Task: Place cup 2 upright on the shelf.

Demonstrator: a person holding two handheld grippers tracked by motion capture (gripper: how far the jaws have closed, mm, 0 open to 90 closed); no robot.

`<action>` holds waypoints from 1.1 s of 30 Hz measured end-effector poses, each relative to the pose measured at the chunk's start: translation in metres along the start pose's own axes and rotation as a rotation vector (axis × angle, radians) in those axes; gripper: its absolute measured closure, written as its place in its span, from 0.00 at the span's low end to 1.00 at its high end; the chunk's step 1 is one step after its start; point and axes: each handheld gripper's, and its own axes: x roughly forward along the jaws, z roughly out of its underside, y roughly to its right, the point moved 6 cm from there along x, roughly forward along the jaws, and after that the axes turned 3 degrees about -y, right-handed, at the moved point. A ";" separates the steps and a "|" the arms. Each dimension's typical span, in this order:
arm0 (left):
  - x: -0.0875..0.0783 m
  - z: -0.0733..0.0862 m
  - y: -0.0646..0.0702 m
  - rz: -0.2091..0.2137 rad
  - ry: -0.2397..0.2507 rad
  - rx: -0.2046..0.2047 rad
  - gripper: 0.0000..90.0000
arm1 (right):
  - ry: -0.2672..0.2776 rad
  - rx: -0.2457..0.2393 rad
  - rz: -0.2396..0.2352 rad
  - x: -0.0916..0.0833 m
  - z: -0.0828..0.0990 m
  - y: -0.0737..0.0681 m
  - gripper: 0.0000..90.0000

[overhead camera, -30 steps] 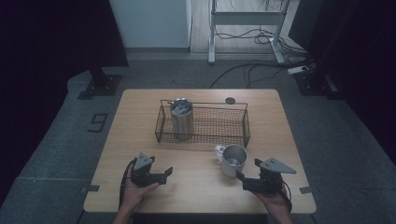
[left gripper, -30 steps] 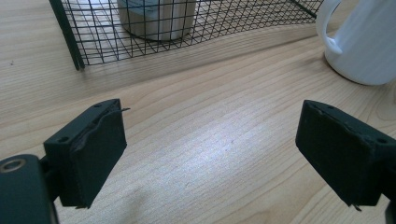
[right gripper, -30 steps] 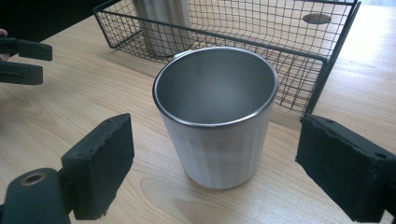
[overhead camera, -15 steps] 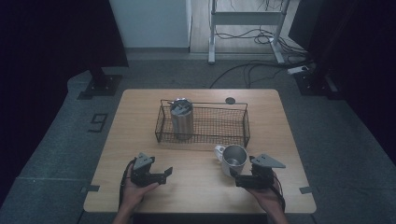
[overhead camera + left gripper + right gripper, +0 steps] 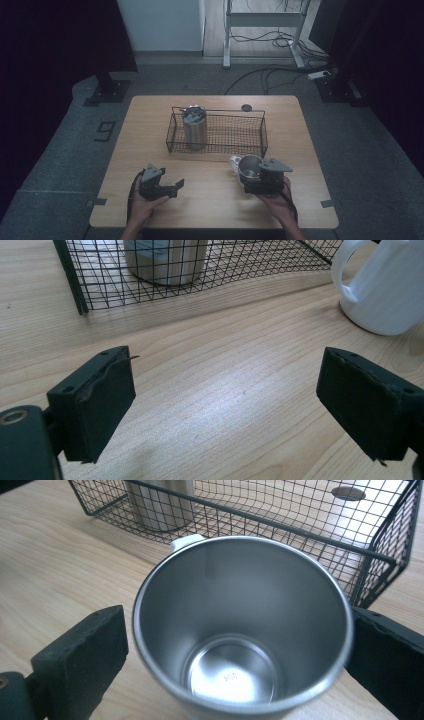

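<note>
A white mug (image 5: 248, 166) with a steel inside stands upright on the wooden table (image 5: 210, 205), just in front of the wire basket (image 5: 220, 149). My right gripper (image 5: 250, 175) reaches it from the near side. Its jaws have just been opening and now stand wide on either side of the mug (image 5: 240, 630), the left pad a little clear of the wall. A steel tumbler (image 5: 194, 125) stands in the basket's left end. At the front left my left gripper (image 5: 172, 187) is open over bare wood, the mug (image 5: 385, 285) far off to its right.
The black wire basket (image 5: 300, 525) runs across the table's middle, its right part empty. A small dark disc (image 5: 246, 107) lies behind it. Bare wood lies between the two grippers. Dark floor surrounds the table, with cables and a stand at the back.
My right gripper has moved left toward the mug while its jaws opened, and it now straddles the mug. The left gripper and the mug have stayed put.
</note>
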 end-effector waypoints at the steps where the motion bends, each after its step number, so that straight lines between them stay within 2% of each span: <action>1: 0.000 0.000 0.000 -0.001 0.000 -0.001 0.10 | -0.003 -0.006 0.002 0.003 -0.001 0.000 0.00; 9: 0.000 0.001 -0.001 -0.001 -0.001 -0.001 0.10 | -0.028 -0.013 0.025 0.019 -0.002 0.002 0.00; 11: 0.001 0.001 -0.001 0.000 -0.002 0.000 0.10 | -0.024 -0.015 0.029 0.022 -0.002 0.002 0.03; 14: 0.001 0.001 -0.001 -0.001 -0.004 0.001 0.10 | -0.019 -0.013 0.013 0.026 -0.001 0.002 0.06; 28: 0.000 0.001 -0.002 0.002 -0.001 0.002 0.10 | -0.001 -0.032 0.009 0.025 0.001 0.003 0.07; 33: 0.000 0.002 -0.002 0.002 -0.001 0.002 0.10 | 0.003 -0.017 0.000 0.023 0.001 0.005 0.07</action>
